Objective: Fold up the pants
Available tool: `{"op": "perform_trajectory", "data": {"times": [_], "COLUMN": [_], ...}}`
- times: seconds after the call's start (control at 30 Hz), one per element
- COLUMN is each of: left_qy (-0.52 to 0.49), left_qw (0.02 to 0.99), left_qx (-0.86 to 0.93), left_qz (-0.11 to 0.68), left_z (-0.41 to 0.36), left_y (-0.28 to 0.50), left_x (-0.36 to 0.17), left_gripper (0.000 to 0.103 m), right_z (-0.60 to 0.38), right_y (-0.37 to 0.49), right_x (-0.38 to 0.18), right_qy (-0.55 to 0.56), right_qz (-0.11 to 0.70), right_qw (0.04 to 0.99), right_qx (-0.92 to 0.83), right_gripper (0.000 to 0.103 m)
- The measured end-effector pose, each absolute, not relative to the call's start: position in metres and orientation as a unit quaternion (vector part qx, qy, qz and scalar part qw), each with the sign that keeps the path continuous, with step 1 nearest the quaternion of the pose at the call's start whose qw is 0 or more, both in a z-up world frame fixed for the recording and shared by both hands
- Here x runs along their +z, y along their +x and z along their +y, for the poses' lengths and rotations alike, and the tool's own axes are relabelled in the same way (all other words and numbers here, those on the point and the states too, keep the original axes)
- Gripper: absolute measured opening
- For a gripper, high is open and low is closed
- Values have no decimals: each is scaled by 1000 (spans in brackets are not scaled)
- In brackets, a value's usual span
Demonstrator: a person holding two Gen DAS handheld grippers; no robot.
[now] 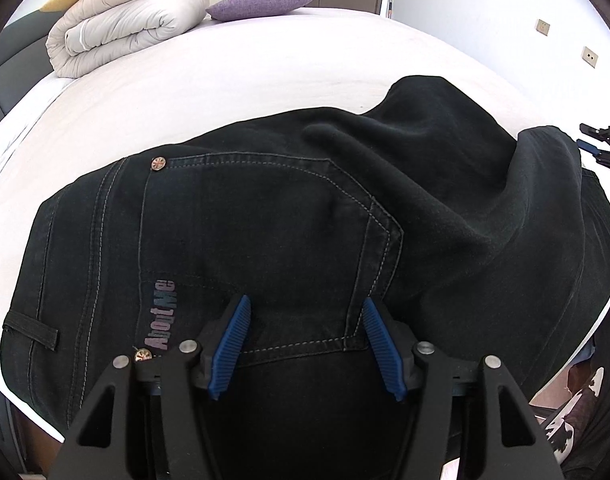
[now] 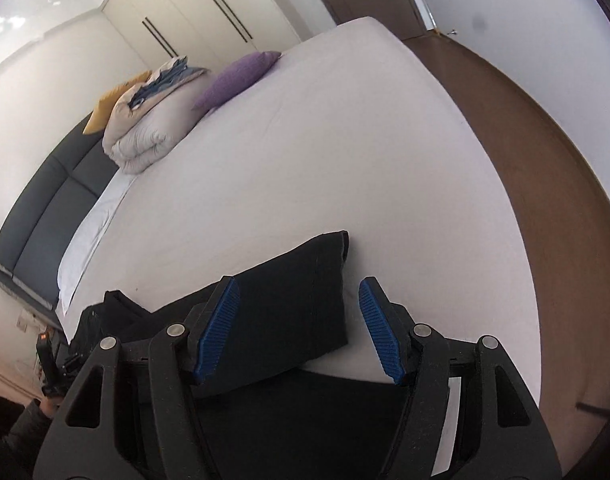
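Left wrist view first: the left gripper [image 1: 307, 346] hangs over the seat of the black jeans [image 1: 265, 240], jaws spread, nothing pinched between the blue pads [image 1: 231, 350]. Right under and ahead of those pads sits the back pocket [image 1: 265, 248] with its pale stitching; the lettered label [image 1: 161, 314] lies just to the gripper's left. Ahead and to the right, the denim heaps into a thick ridge [image 1: 405, 168], so this fold is not lying flat yet. To do it well, I'd say press or pinch the waist end here to anchor it while the other end gets drawn out.

Far off at the right edge, the right gripper [image 1: 599, 146] peeks in, fingers parted.

Over to the right wrist view: the right gripper is released here too, empty, hovering above a leg cuff [image 2: 305, 280]. The cuff sits between and just ahead of the fingers, closer to the left pad [image 2: 219, 326], with bare white bed sheet [image 2: 345, 140] beyond. My read: take the hem across both layers near its corner, keep the edge square, and carry it low towards the waistband so the ridge flattens rather than bunches.
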State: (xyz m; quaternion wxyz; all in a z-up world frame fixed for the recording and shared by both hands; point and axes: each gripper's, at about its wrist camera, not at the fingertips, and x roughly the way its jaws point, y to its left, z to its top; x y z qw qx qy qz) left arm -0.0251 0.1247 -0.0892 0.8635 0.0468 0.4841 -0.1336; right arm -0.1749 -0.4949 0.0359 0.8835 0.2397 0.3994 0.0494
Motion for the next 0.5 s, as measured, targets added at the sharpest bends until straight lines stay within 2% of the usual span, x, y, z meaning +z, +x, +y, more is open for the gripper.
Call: {"op": "perform_trajectory", "data": {"times": [0.17,0.2,0.23,0.27,0.33,0.37,0.5], "left_qy": [43,41,41,41,41,42,41], "left_qw": [863,863,863,863,863,864,865], "left_qx": [-134,-134,-134,-133,-132,-132,-133], "left_qz": [486,486,486,486,485,484,481], "left_z": [131,132,132,132,131,131,130], "left_y": [-25,-24,-23,-22,-21,-22,-22], "left_x": [-86,-87,-87,-87,-87,-88,-89], "left_gripper": [63,63,64,64,65,65,65], "right_z": [-562,-585,-589,-597,-590,-590,-586], "right_y": [-151,-142,-130,-115,-117,-118,-138], "right_x": [-1,-11,-16,-23,-21,-15,44], "right_qy": [251,245,243,238,210,205,250], "right_qz": [434,433,433,442,445,443,424], "right_qw": [863,865,865,861,867,870,868], "right_qx": [57,61,69,79,70,69,70], "right_gripper": [61,56,36,25,12,8,4]}}
